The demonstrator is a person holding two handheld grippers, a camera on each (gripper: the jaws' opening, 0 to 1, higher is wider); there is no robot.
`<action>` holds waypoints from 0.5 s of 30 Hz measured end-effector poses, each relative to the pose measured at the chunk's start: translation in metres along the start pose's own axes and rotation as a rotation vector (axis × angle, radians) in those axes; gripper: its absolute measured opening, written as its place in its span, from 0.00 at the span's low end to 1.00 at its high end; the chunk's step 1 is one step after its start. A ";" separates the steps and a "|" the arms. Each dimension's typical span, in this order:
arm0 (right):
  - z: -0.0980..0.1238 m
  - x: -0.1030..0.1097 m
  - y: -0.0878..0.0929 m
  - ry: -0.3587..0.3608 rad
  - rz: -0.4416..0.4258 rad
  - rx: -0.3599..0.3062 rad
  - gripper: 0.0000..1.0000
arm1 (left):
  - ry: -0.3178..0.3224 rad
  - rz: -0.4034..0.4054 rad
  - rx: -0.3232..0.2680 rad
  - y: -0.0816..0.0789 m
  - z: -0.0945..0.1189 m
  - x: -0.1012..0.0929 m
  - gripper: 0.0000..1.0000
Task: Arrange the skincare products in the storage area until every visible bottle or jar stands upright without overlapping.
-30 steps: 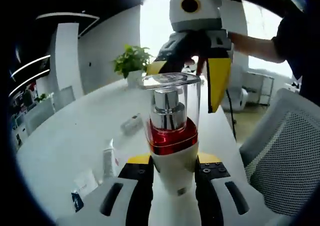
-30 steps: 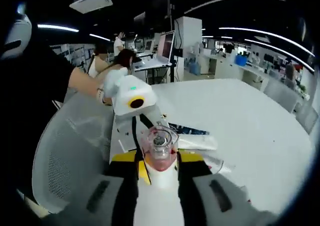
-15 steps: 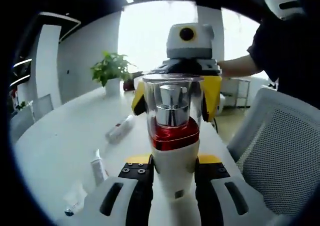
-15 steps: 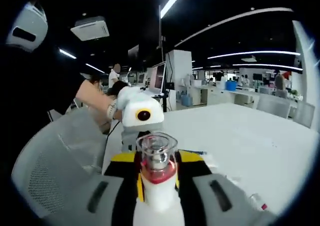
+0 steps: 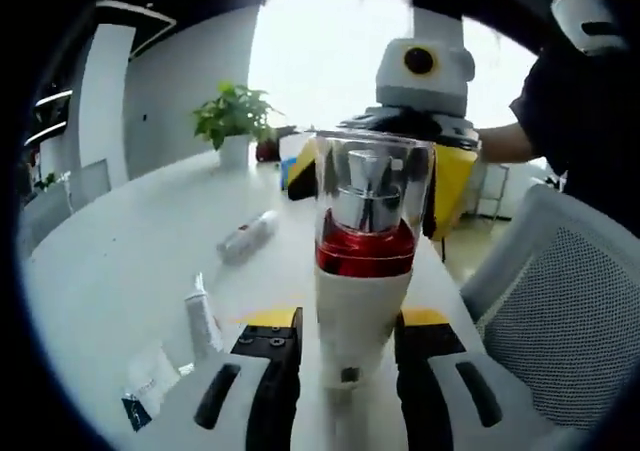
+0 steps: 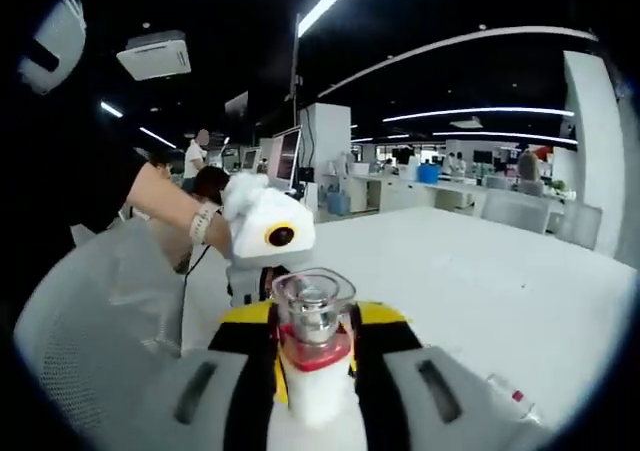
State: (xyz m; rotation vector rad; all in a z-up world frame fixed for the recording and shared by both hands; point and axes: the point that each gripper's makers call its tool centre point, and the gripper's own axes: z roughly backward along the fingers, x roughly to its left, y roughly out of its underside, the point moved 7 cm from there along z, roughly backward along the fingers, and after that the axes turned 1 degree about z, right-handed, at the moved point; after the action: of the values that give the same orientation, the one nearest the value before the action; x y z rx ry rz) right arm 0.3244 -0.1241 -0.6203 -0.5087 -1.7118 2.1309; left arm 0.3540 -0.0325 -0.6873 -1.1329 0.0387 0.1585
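A pump bottle (image 5: 362, 296) with a white body, a red band and a clear square cap stands upright between my left gripper's (image 5: 345, 323) black jaws, which press on its base. My right gripper (image 5: 378, 166) faces it from behind, its yellow jaws flanking the cap. In the right gripper view the same bottle (image 6: 312, 366) sits between my right gripper's (image 6: 315, 316) yellow-and-black jaws, which close on its body. The left gripper (image 6: 262, 283) shows just behind the bottle, held by a person's hand (image 6: 213, 226). The bottle is above the white table (image 5: 120, 241).
On the table lie a white tube (image 5: 200, 316), a small bottle on its side (image 5: 245, 236) and a sachet (image 5: 150, 381). A potted plant (image 5: 235, 116) stands at the far end. A grey mesh chair (image 5: 560, 311) is beside the table edge. Another small bottle (image 6: 512, 398) lies flat.
Both views have swung toward a more level look across the room. The bottle stays between both pairs of jaws, now leaning slightly right in the left gripper view; the right gripper has shifted right behind it.
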 end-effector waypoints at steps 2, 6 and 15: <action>0.002 0.000 0.000 0.025 -0.001 0.005 0.29 | -0.035 -0.021 0.003 -0.001 0.003 0.001 0.41; 0.005 -0.004 0.002 0.034 -0.008 0.001 0.29 | -0.050 -0.044 -0.008 -0.004 0.008 -0.004 0.35; 0.007 -0.002 0.004 0.024 0.001 -0.033 0.31 | -0.059 -0.081 -0.002 -0.004 0.006 -0.012 0.26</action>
State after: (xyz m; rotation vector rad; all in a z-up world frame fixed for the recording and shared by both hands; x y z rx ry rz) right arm 0.3227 -0.1317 -0.6231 -0.5423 -1.7367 2.0915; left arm 0.3421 -0.0305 -0.6798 -1.1291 -0.0595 0.1200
